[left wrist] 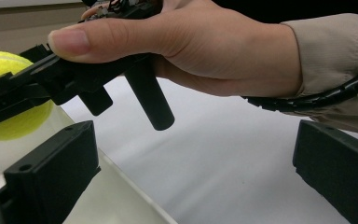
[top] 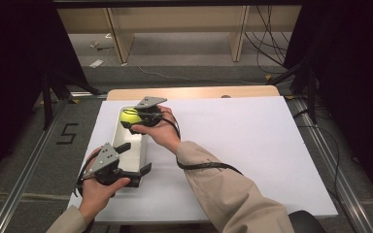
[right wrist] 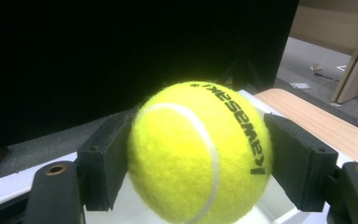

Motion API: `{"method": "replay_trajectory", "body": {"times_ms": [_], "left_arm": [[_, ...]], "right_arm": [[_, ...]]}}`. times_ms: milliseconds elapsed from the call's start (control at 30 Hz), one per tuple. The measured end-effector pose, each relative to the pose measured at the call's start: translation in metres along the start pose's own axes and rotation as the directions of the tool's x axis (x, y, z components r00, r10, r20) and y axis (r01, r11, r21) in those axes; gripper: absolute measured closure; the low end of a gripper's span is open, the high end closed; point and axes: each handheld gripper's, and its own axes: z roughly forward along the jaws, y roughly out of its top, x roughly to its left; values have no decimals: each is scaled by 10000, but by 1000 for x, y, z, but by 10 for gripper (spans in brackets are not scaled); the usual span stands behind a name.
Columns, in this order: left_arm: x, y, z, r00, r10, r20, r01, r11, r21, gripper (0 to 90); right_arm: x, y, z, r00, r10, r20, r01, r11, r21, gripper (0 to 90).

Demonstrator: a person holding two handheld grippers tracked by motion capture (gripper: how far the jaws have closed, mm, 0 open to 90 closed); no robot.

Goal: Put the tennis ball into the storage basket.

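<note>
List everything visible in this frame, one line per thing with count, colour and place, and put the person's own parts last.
tennis ball: one, yellow-green with black lettering, clamped between the right gripper's jaws above the far end of the tray
tray: one, white, long and narrow, on the left part of the sheet
sheet: one, white, spread over the table
table: one, light wood, its far edge showing beyond the sheet
wooden frame: one, pale, on the floor beyond the table
cables: several, dark, on the floor at far right
right gripper: one, black, shut on the ball
left gripper: one, black, jaws apart at the tray's near end
hands: two, one on each gripper, with beige sleeves
</note>
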Motion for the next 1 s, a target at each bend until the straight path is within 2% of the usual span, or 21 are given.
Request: {"method": "replay_trajectory", "body": {"times_ms": [1000], "left_arm": [[0, 0, 0, 10000, 8, 13, -8, 10000, 7, 0]], "right_arm": [[1, -7, 9, 10000, 23, -85, -18, 9982, 606, 271]]}}
